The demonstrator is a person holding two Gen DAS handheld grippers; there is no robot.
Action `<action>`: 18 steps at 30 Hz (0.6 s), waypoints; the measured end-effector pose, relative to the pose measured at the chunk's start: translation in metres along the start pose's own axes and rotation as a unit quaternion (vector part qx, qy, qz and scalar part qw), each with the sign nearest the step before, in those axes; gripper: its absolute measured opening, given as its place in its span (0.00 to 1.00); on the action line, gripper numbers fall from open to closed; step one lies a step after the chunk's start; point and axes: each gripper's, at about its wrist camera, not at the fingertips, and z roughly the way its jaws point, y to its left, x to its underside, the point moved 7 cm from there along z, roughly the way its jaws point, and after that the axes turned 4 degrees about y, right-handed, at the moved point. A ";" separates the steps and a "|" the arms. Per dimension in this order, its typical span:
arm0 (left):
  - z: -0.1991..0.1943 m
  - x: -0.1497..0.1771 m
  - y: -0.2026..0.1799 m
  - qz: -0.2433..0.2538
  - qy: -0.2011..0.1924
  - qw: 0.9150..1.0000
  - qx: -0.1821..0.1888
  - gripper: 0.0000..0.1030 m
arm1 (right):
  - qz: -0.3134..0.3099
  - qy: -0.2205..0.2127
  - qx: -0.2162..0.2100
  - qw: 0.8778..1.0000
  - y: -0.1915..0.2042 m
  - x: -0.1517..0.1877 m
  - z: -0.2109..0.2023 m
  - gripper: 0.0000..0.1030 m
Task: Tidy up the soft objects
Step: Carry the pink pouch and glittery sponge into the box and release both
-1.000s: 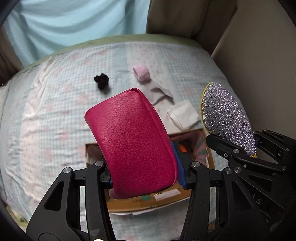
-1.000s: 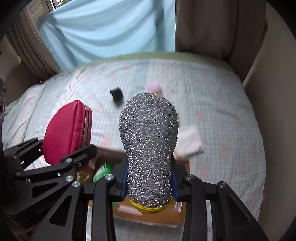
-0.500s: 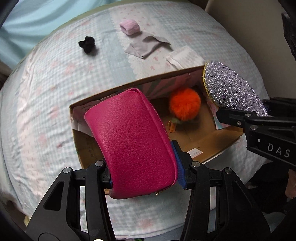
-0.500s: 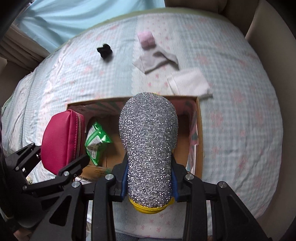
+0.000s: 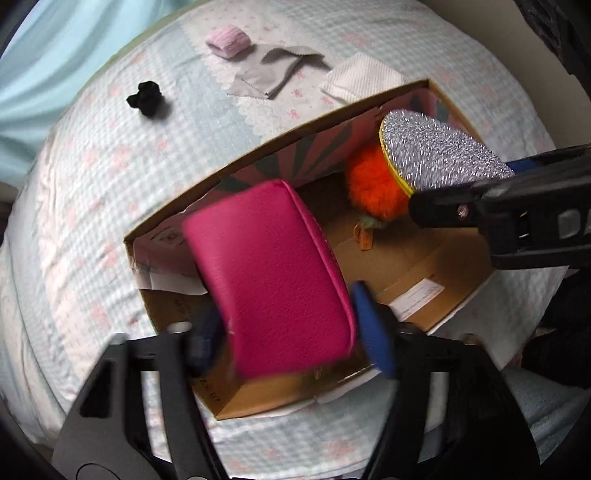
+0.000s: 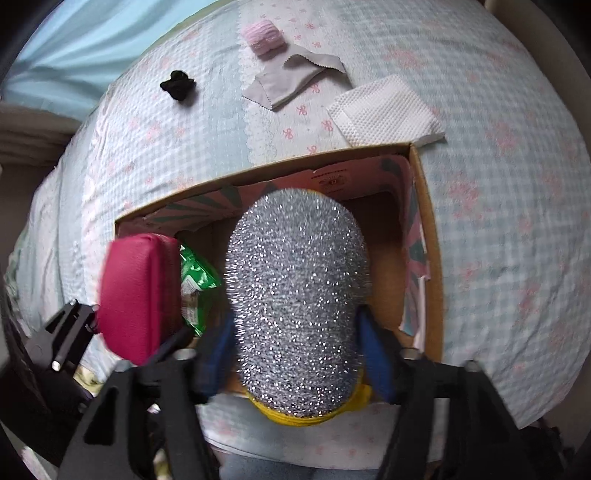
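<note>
Over the open cardboard box (image 5: 280, 144) on the bed (image 5: 92, 177), the left tool (image 5: 291, 332) has just been opening its jaws, and the pink pouch (image 5: 273, 273) sits loose between its blue pads (image 5: 373, 332), which stand clear of it. The right tool (image 6: 295, 350) has likewise just been opening, its pads off the silver glitter scrubber (image 6: 299, 295) that lies between them above the box. Ahead of both tools, beyond the box's far wall, lie a white cloth (image 6: 384, 110), a grey cloth (image 6: 291, 83), a pink roll (image 6: 262, 35) and a black scrunchie (image 6: 177, 85), while an orange pompom (image 5: 373, 188) and a green packet (image 6: 195, 280) rest inside the box
</note>
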 end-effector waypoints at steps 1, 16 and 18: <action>0.003 0.000 0.000 0.003 0.006 1.000 -0.006 1.00 | 0.011 -0.006 -0.004 1.000 -0.002 -0.001 0.001 0.84; 0.004 0.011 0.027 -0.061 0.005 0.998 0.011 1.00 | -0.013 -0.052 0.029 0.998 -0.002 0.003 -0.003 0.99; 0.001 0.011 0.029 -0.071 0.003 0.997 0.014 1.00 | -0.022 -0.052 0.032 0.998 0.001 0.004 -0.004 0.99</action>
